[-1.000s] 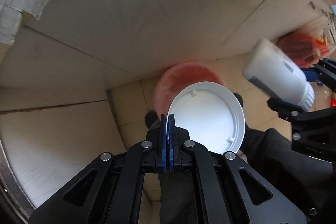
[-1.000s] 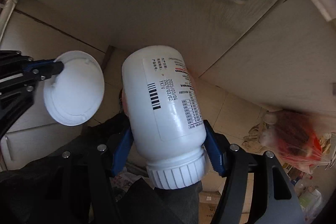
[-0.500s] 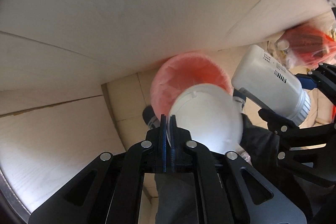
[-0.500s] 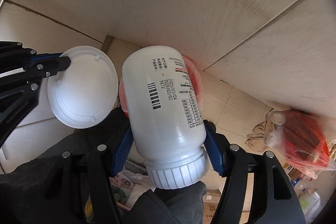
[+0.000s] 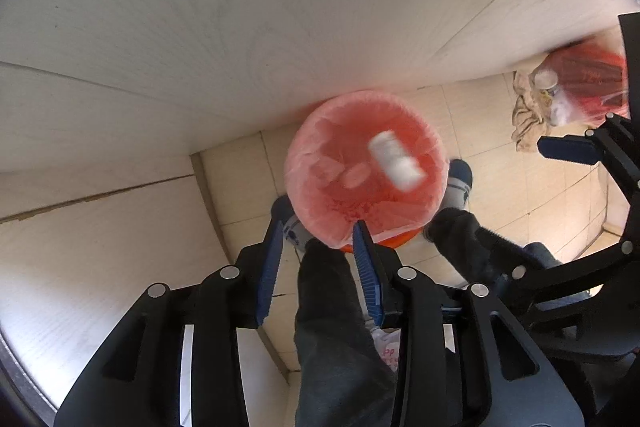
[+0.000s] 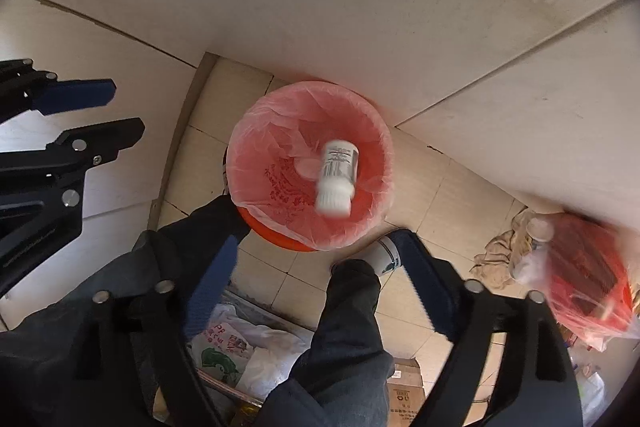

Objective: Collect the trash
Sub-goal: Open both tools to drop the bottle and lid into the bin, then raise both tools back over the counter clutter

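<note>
A round orange bin with a pink liner stands on the tiled floor below both grippers. A white plastic bottle is blurred, in the air inside the bin's mouth. A white lid lies in the liner beside it. My left gripper is open and empty above the bin's near rim. My right gripper is open and empty above the bin; its blue pad also shows in the left wrist view.
Pale cabinet panels rise behind the bin. The person's legs and shoes stand next to the bin. A red plastic bag with a cloth lies to the right. Bags and a cardboard box lie on the floor.
Both grippers opened over the bin. The left let go of the white lid and the right let go of the white bottle; both dropped into the bin.
</note>
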{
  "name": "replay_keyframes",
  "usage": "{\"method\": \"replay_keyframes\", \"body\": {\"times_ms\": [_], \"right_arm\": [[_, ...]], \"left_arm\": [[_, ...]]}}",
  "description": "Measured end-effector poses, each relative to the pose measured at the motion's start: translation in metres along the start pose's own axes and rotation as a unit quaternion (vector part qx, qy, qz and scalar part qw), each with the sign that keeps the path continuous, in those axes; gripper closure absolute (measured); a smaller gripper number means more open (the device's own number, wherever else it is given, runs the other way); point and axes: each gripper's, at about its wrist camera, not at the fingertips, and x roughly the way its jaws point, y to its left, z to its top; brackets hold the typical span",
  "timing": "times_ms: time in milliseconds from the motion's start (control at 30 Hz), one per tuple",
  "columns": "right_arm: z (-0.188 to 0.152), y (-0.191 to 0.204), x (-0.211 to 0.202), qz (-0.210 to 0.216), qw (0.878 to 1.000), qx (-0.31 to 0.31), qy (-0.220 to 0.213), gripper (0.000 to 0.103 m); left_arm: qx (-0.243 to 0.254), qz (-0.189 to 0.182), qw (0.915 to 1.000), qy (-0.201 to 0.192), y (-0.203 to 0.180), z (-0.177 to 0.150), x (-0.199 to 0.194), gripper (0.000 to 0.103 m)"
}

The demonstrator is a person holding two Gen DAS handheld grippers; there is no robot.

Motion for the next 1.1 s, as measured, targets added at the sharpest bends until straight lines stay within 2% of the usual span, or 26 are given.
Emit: {"method": "replay_keyframes", "body": {"times_ms": [67,200,367,700,867,1100], "right_arm": [[-0.001,-0.001,-0.001,0.001,1.0,-0.001,-0.004,0.013],[-0.004,-0.006,-0.01,0.002,1.0,0.005,-0.013,0.011],[-0.012,-0.016,-0.055,0.013,0.999,0.02,-0.045,0.009],[-0.034,-0.037,-0.167,0.006,0.99,0.055,-0.131,0.005],[-0.039,-0.054,-0.221,0.0,0.98,0.078,-0.181,0.005],[-0.028,-0.079,-0.288,-0.016,0.96,0.108,-0.256,0.005]], "left_arm": [[0.0,0.003,1.0,-0.002,-0.001,0.0,-0.002,0.06],[-0.004,0.006,0.9999,-0.014,0.001,0.0,-0.013,0.039],[-0.007,0.005,0.9992,-0.038,0.004,-0.003,-0.043,0.036],[-0.039,0.001,0.9925,-0.116,0.013,-0.005,-0.137,0.018],[-0.051,0.011,0.9854,-0.162,0.017,-0.003,-0.187,0.006],[-0.069,0.032,0.9733,-0.217,0.029,0.016,-0.249,0.006]]}}
